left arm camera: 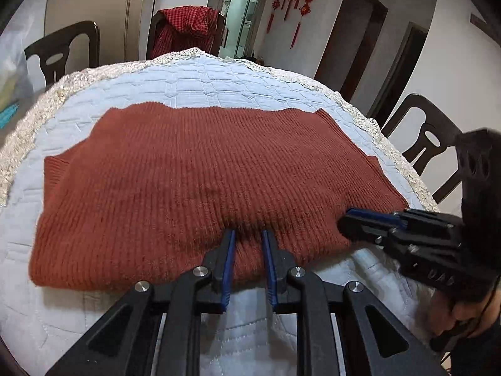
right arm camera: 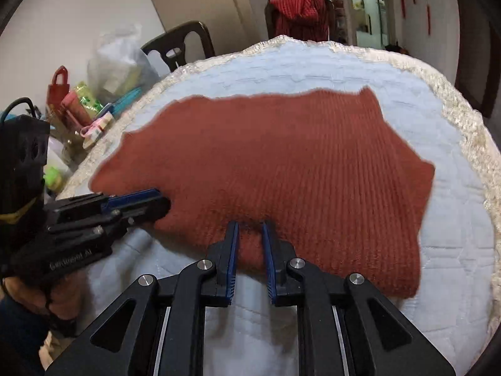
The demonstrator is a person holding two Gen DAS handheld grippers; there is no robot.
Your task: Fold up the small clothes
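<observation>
A rust-red ribbed knit garment (left arm camera: 203, 175) lies folded on a pale blue quilted table cover (left arm camera: 194, 78); it also shows in the right wrist view (right arm camera: 297, 163). My left gripper (left arm camera: 249, 235) is at the garment's near edge, its blue-padded jaws closed on a pinch of the knit. My right gripper (right arm camera: 249, 227) grips the same near edge further right, jaws closed on the fabric. Each gripper shows in the other's view: the right one (left arm camera: 353, 219) at the garment's right corner, the left one (right arm camera: 156, 200) at its left corner.
Dark wooden chairs (left arm camera: 65, 50) stand around the table, one draped with a red checked cloth (left arm camera: 188, 28). Bags and colourful packets (right arm camera: 90, 106) sit off the table's left side. The cover's lace trim (left arm camera: 369, 119) marks the table edge.
</observation>
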